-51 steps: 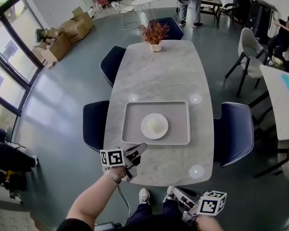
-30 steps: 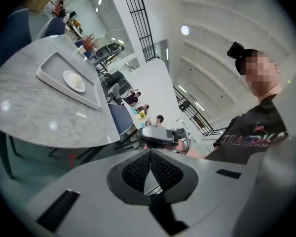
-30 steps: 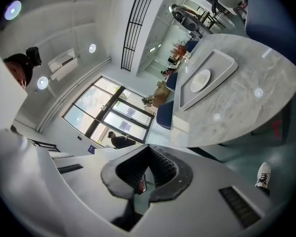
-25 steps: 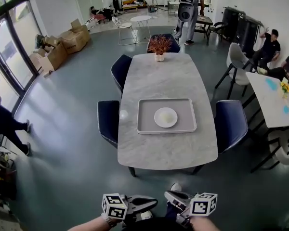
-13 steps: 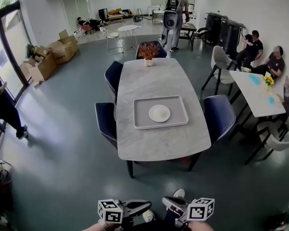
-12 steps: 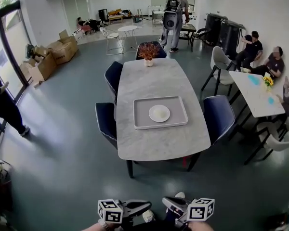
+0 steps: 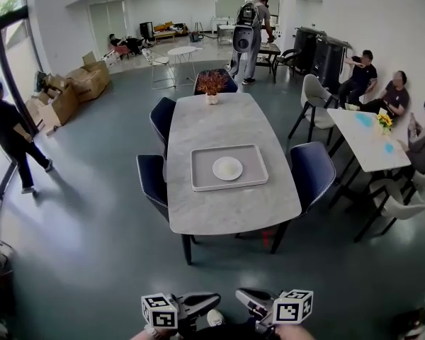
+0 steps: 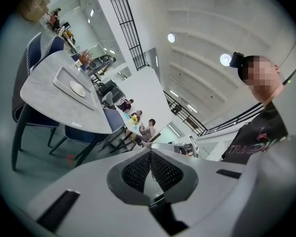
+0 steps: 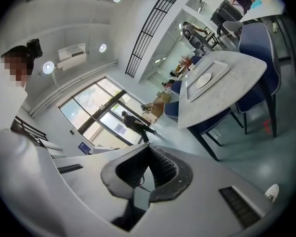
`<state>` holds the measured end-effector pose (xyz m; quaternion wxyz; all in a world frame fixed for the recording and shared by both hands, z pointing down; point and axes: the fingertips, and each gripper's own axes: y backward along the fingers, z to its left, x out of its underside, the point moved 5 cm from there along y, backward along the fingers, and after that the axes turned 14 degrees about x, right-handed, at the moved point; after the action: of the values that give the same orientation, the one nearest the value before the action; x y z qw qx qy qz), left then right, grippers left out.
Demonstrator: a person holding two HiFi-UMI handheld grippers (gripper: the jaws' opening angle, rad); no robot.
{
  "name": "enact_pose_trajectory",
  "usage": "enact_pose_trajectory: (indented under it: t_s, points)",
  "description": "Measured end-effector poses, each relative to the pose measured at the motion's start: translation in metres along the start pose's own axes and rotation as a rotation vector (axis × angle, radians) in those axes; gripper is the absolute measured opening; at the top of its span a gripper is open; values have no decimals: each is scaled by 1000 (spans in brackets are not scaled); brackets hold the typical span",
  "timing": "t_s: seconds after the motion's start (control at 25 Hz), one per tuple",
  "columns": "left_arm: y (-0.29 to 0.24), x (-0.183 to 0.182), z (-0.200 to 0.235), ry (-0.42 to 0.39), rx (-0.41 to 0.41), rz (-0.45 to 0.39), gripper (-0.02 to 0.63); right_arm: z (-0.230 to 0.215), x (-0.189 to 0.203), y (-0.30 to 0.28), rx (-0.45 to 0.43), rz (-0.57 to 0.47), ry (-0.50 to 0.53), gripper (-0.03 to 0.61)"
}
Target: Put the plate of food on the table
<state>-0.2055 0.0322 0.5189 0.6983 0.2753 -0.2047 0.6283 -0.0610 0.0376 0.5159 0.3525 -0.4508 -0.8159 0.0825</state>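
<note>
A: Where does the round white plate (image 7: 227, 168) with its pale mound of food sit?

B: In the middle of the flat grey rectangular tray (image 7: 252, 170). The tray lies on the long grey marble-patterned table (image 7: 230, 208), with dark blue padded chairs (image 7: 150, 179) at its sides. So the plate rests on the tray, not on the tabletop itself.

A: How would it handle?

B: It looks like glazed ceramic, so probably stiff, fairly light, smooth enough to slip, and breakable if dropped. The food sits loose on top (what it is cannot be made out from here), so any tilt could slide it off.

A: And the best place to grip it?

B: Likely the thin outer rim on the near side, pinched from above and below. A second pinch on the opposite rim would keep it level. The tray has a low raised lip, so the plate has to be lifted clear of it before it goes down on bare table.

A: Are the tools ready?

B: Not yet. The left gripper (image 7: 214, 300) and the right gripper (image 7: 241, 295) hang at the bottom of the head view, well apart from the table. Each has its jaws pressed together on nothing.
</note>
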Motion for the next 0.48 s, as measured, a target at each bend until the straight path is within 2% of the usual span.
enact_pose_trajectory:
  t_s: [0.48]
  points:
    - [3,-9,-12,-4,11,-25,8,3,8,9,-16,-34,-14,9]
